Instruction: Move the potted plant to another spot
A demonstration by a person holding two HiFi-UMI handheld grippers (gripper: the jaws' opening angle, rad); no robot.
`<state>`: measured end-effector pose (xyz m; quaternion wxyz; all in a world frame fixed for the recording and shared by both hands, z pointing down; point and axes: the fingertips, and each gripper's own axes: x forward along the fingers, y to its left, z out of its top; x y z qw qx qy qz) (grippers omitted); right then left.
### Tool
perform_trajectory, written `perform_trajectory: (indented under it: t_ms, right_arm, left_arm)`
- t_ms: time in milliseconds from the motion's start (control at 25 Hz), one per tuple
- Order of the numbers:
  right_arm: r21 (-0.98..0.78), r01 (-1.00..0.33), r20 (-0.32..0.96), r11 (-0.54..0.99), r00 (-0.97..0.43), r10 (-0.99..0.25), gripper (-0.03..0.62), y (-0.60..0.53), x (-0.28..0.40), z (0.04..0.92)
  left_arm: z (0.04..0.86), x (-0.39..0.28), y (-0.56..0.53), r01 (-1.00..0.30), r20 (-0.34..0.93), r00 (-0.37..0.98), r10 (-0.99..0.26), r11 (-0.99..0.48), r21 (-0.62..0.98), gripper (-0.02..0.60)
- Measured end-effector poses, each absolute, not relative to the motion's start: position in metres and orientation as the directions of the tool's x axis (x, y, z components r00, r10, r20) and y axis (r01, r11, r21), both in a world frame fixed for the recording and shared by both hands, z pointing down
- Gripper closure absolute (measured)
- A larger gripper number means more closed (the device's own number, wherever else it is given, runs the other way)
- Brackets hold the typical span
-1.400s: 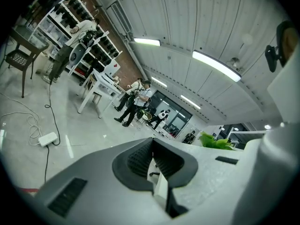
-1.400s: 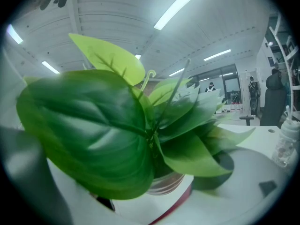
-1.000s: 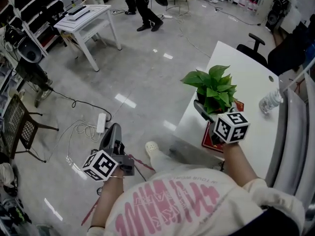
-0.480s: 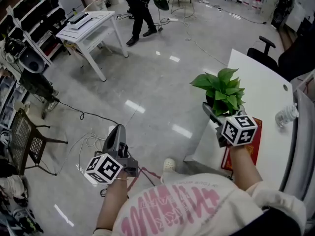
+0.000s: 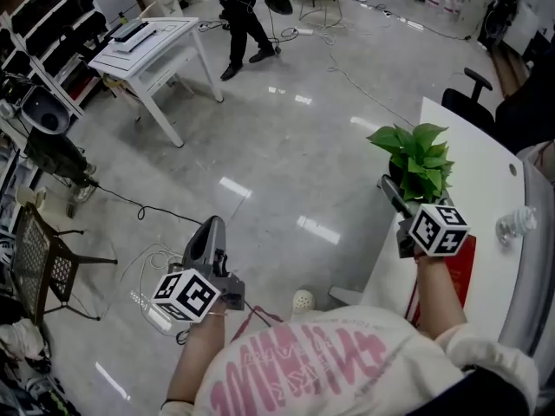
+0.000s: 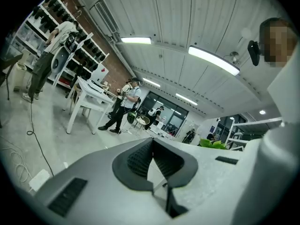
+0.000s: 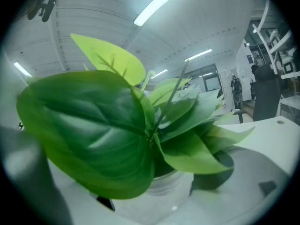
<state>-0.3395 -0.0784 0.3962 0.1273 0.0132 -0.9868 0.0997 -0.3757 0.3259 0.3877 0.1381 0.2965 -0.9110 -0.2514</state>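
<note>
The potted plant has broad green leaves and a pale pot. My right gripper is shut on the pot and holds it upright at the left edge of the white table. In the right gripper view the leaves fill most of the picture and hide the jaw tips. My left gripper hangs over the floor to the left, shut with nothing in it. Its pads meet at a point in the left gripper view, where the plant shows small at the right.
A red book lies on the table by my right wrist, and a water bottle lies further right. An office chair stands behind the table. A white desk, a walking person and floor cables are to the left.
The head view has swung left. My right gripper keeps hold of the plant, which now sits nearer the table's left edge. The person in the background has walked left.
</note>
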Motion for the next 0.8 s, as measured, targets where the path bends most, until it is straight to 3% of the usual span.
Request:
perform_trajectory:
  t_ms: [360,800]
  right_arm:
    - [-0.192,-0.132,0.266,0.973,-0.961,-0.078,0.059,-0.101,-0.359,0.401]
    - [-0.155,-0.367,0.314,0.917,-0.899,-0.306,0.059,-0.137,-0.33,0.413]
  left_arm:
    - [0.395,-0.428,0.268,-0.553,0.147,-0.684,-0.714,0.64,0.534,0.578]
    - [0.403,-0.462,0.13,-0.755,0.147,-0.358,-0.922,0.379,0.535,0.578]
